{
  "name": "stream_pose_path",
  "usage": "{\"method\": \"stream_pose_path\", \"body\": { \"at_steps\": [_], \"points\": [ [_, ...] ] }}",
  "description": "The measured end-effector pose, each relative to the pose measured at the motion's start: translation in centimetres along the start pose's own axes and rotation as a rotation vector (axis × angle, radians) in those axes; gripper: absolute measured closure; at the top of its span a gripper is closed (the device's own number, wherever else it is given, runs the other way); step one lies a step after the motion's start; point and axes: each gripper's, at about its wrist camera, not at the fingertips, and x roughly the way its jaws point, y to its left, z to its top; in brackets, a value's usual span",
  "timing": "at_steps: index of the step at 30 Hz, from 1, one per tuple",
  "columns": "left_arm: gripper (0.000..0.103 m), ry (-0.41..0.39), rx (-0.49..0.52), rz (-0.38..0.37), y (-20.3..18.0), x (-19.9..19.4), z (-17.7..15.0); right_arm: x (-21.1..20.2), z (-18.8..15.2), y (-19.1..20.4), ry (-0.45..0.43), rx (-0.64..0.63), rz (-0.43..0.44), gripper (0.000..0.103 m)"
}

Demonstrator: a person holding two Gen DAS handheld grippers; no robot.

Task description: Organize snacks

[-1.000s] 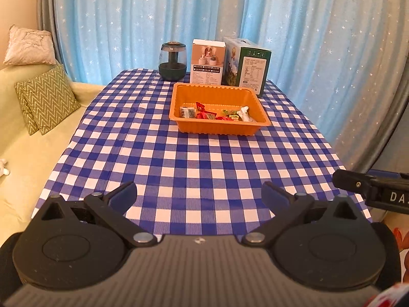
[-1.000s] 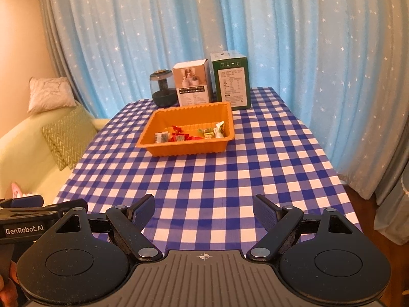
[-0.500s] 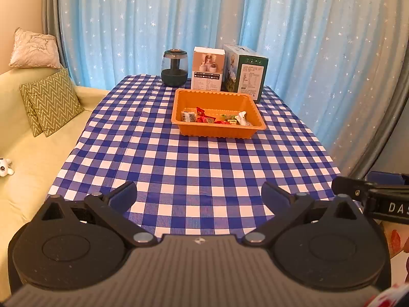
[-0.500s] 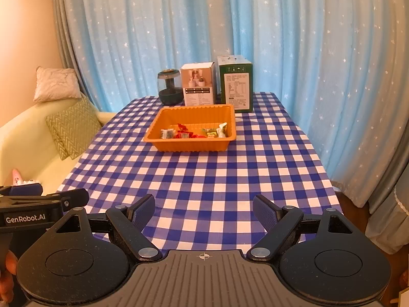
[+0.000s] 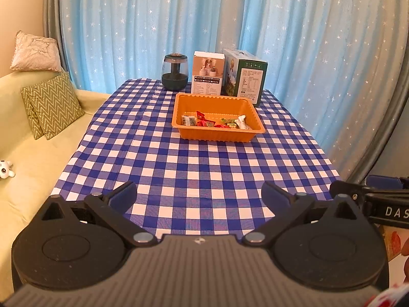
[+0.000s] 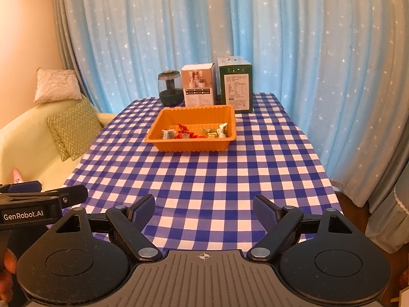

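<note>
Snacks, left wrist view: small wrapped snacks (image 5: 214,122) in red, green and white wrappers are lying along the near side of a shallow orange plastic tray (image 5: 245,135).
Tray: it is sitting on a table under a blue and white checked cloth (image 5: 163,163), towards the far end.
Behind the tray: a dark round glass jar (image 5: 174,71), a white carton (image 5: 207,73) and a green carton (image 5: 245,76) are standing in a row before a blue star-printed curtain (image 5: 301,38).
Sofa: a pale yellow sofa (image 5: 33,158) is carrying a green zigzag cushion (image 5: 54,105) at the left.
Left gripper (image 5: 199,196): it is hovering over the near table edge, blue-padded fingers wide apart, nothing between them.

Snacks, right wrist view: the snacks (image 6: 194,133) are resting in the tray (image 6: 190,146), well away from both grippers.
Right gripper (image 6: 204,211): it is hanging over the near cloth (image 6: 230,174), fingers spread apart and empty.
Left edge: the left gripper's black body is showing beside it.
</note>
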Motion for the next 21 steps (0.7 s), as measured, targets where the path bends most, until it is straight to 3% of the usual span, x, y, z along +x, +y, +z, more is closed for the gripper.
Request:
{"method": "stream_pose_path", "body": {
  "at_steps": [21],
  "points": [
    [0.000, 0.002, 0.011, -0.012, -0.14, -0.06, -0.36, 0.15, 0.03, -0.15, 0.002, 0.025, 0.001, 0.020]
  ]
}}
